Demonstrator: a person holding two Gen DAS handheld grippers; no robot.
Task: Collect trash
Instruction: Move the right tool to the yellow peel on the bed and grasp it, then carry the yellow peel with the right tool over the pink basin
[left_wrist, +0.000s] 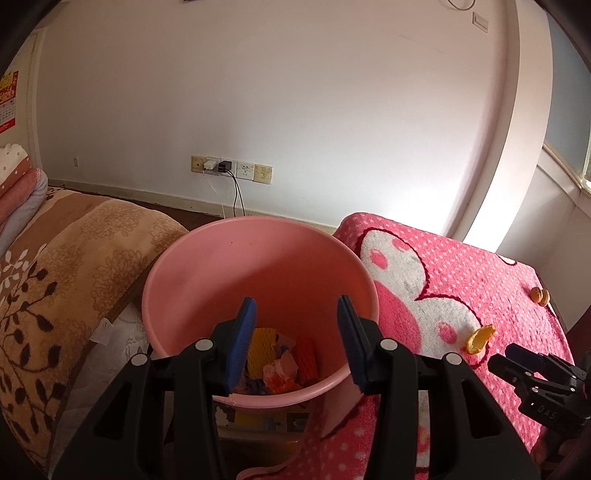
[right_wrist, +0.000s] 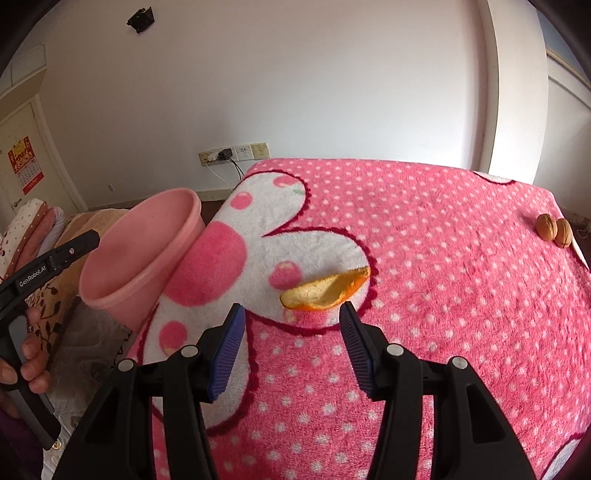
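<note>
A pink bin (left_wrist: 258, 266) stands beside the pink blanket and holds yellow, orange and pink scraps (left_wrist: 280, 360). It also shows in the right wrist view (right_wrist: 136, 251). My left gripper (left_wrist: 297, 341) is open and empty, over the bin's near rim. An orange peel (right_wrist: 327, 288) lies on the blanket, and shows in the left wrist view (left_wrist: 479, 339). My right gripper (right_wrist: 291, 341) is open and empty, just short of the peel. It shows in the left wrist view (left_wrist: 506, 360). Two walnuts (right_wrist: 554, 229) lie at the blanket's far right.
The pink dotted blanket (right_wrist: 424, 314) covers a raised surface. A brown leaf-pattern blanket (left_wrist: 66, 280) lies left of the bin. Folded bedding (left_wrist: 18, 184) sits far left. Wall sockets with plugged cables (left_wrist: 231, 170) are on the white wall behind.
</note>
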